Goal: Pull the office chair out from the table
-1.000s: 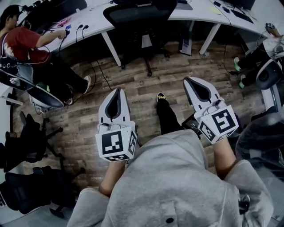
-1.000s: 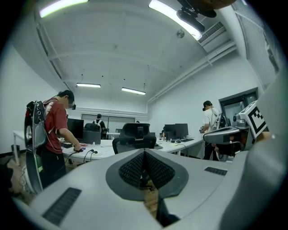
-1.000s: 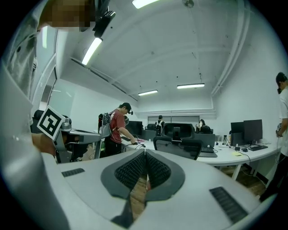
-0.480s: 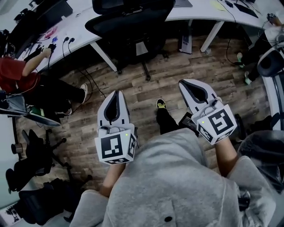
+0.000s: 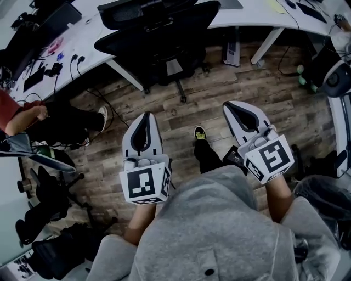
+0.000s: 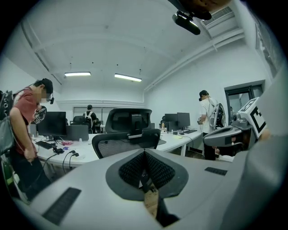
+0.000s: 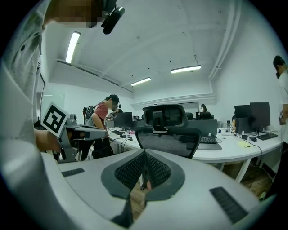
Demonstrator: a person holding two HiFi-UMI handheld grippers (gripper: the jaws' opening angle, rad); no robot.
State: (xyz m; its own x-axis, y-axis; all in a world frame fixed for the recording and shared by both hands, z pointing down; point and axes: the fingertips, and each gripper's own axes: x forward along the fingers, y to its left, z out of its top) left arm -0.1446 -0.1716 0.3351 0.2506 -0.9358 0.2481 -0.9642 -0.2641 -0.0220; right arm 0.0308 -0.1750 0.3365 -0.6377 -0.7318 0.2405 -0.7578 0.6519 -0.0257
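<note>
**A:** Wood planks of the floor (image 5: 208,96) fill most of the head view. Where is the office chair (image 5: 159,30)?

**B:** It is at the far edge, pushed in against the white table (image 5: 249,13) and well apart from both tools. The left gripper (image 5: 144,117) and the right gripper (image 5: 230,105) hang over the planks and point toward it.

**A:** What about the left gripper view?

**B:** The jaws of the left gripper (image 6: 144,152) are pressed together with nothing between them. The chair (image 6: 128,134) stands straight ahead with its back toward us, and the table (image 6: 175,140) is behind it.

**A:** And the right gripper view?

**B:** The right gripper (image 7: 145,153) also has its jaws closed on nothing. The chair's mesh back (image 7: 168,140) is dead ahead, and the table (image 7: 234,150) runs off to the right behind it.
</note>
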